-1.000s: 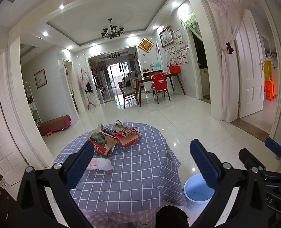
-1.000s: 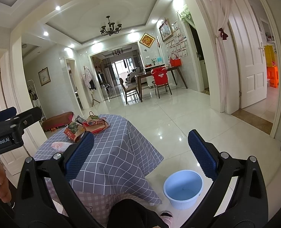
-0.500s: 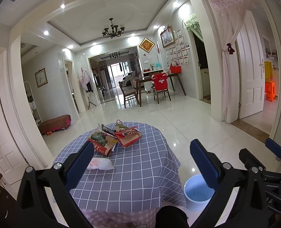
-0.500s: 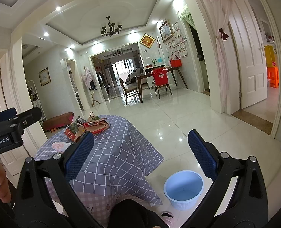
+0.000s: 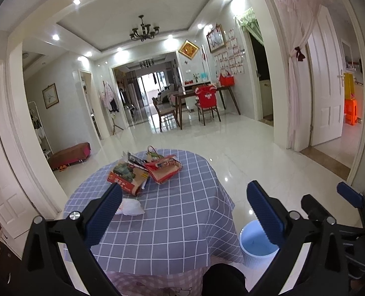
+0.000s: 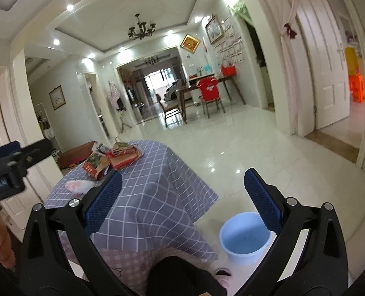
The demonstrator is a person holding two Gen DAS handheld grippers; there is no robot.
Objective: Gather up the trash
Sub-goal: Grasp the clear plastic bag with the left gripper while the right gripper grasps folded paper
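Observation:
A round table with a blue checked cloth (image 5: 172, 222) holds trash: a red and green flattened carton (image 5: 127, 176), a red crumpled package (image 5: 164, 169) and a crumpled white plastic bag (image 5: 130, 207). They also show in the right wrist view: the carton (image 6: 94, 165), the red package (image 6: 124, 156), the bag (image 6: 80, 186). A light blue bin (image 6: 244, 239) stands on the floor right of the table, seen too in the left wrist view (image 5: 256, 246). My left gripper (image 5: 185, 212) is open and empty, held above the table's near side. My right gripper (image 6: 182, 197) is open and empty.
White glossy tile floor (image 5: 256, 153) spreads beyond the table. A dining table with chairs (image 5: 202, 103) stands far back. A low red bench (image 5: 69, 154) sits at the left wall. White doors and a pillar (image 5: 281, 86) stand on the right.
The right wrist view has shifted slightly, and the left gripper seen in it looks blurred by motion. The trash on the table has not moved.

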